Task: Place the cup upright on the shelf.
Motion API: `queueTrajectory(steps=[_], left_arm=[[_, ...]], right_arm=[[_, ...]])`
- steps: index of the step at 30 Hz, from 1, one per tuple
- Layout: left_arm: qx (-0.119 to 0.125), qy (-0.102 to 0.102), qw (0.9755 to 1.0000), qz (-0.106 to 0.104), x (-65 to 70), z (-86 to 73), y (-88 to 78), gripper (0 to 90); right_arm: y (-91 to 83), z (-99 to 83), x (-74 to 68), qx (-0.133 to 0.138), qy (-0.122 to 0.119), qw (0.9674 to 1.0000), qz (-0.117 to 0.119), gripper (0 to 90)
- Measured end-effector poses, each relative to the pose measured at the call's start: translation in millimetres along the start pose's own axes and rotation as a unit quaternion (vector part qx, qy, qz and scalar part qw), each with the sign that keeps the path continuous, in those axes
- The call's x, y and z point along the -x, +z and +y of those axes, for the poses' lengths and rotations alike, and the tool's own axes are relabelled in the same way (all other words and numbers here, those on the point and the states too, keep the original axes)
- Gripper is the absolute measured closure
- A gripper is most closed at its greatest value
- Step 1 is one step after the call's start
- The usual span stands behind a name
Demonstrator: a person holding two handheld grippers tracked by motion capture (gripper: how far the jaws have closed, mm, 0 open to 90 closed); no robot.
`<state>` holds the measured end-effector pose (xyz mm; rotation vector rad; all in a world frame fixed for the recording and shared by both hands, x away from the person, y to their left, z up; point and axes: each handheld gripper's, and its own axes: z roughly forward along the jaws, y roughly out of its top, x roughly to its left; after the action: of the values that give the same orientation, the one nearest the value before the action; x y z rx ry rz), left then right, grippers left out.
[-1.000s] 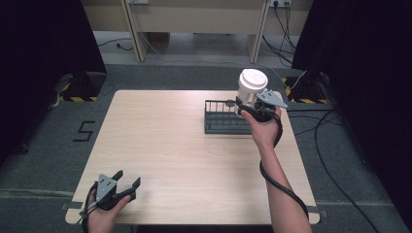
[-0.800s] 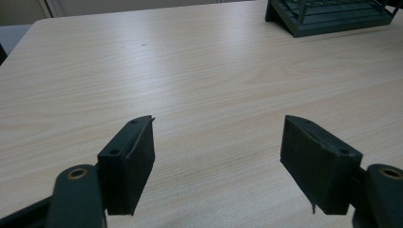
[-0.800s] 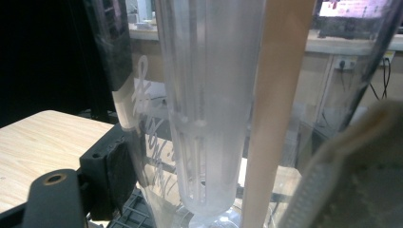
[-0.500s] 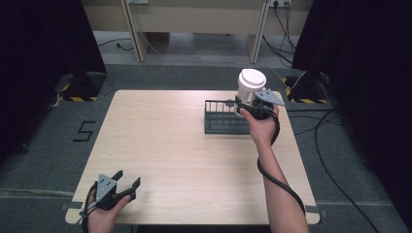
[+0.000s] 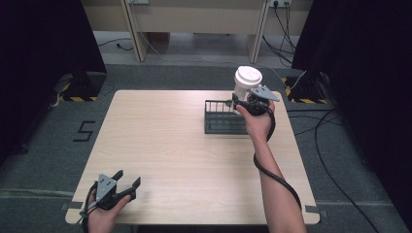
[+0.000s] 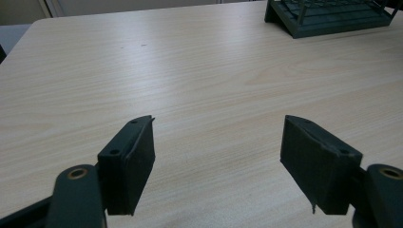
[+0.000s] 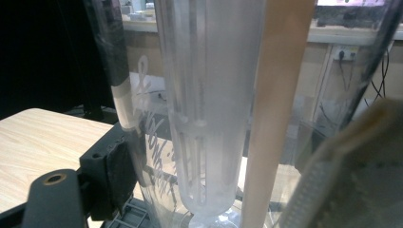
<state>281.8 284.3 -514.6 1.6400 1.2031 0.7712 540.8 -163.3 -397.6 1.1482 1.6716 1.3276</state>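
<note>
The clear bottle (image 5: 247, 83) has barely shifted since a second ago: the right gripper (image 5: 241, 99) clamps it upright (white lid on top) above the dark rack (image 5: 224, 118). The left gripper (image 5: 127, 181) rests open near the table (image 5: 170, 145) edge.

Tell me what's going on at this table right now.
A person works at a light wooden table with a gripper in each hand. The right gripper is shut on a clear plastic bottle with a white lid, holding it upright above the dark wire rack at the far side. The left gripper sits open and empty at the near left corner.
</note>
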Motion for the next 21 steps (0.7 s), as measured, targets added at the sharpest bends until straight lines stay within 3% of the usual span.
queueTrajectory(steps=[4,6,21], left_arm=[[-0.002,-0.007,1.0,-0.001,0.9,-0.3,-0.4,26.7],[0.0,0.0,1.0,-0.001,-0.1,0.0,-0.1,26.7],[0.0,-0.001,1.0,-0.003,0.0,0.0,0.2,26.7]], right_arm=[[5.6,-3.3,-2.5,-0.007,0.004,1.0,0.001,18.6],[8.2,-6.4,-3.4,-0.011,0.003,0.9999,0.0,18.5],[24.0,-28.5,-1.1,-0.047,0.002,0.9988,-0.013,18.4]])
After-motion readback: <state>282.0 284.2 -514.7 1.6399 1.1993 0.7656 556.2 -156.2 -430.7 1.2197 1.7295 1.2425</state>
